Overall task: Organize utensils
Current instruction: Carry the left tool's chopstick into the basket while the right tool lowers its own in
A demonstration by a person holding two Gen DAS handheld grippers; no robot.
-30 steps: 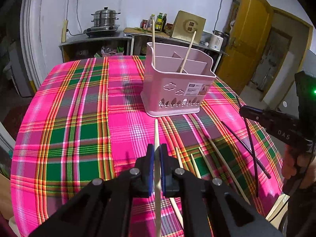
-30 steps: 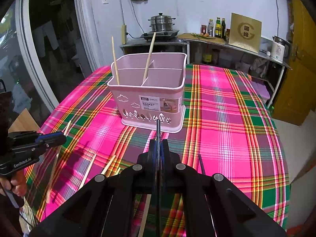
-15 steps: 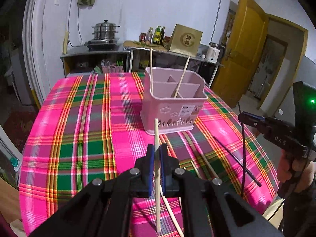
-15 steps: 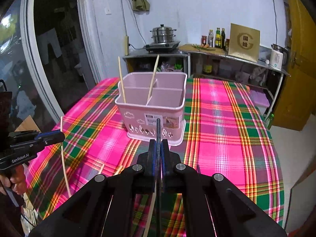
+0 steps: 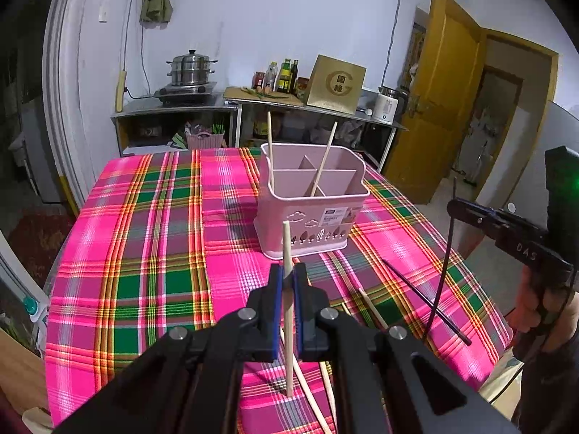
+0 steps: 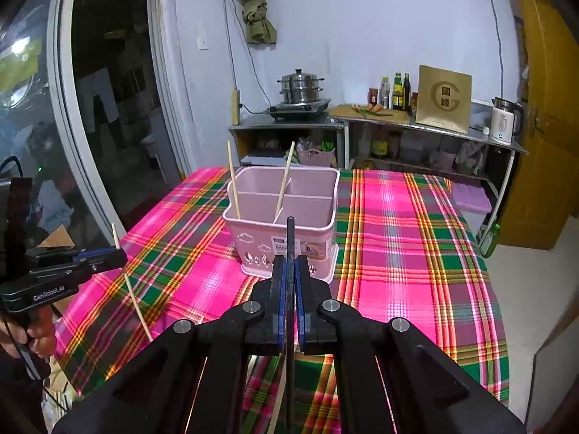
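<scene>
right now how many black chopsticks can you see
2: one thin black chopstick clamped in the right gripper, another black chopstick lying on the pink plaid tablecloth. More may be hidden behind the grippers.

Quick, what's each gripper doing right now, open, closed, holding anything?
Left gripper: closed on a light wooden chopstick, held upright.
Right gripper: closed on a thin black chopstick, held upright.
</scene>
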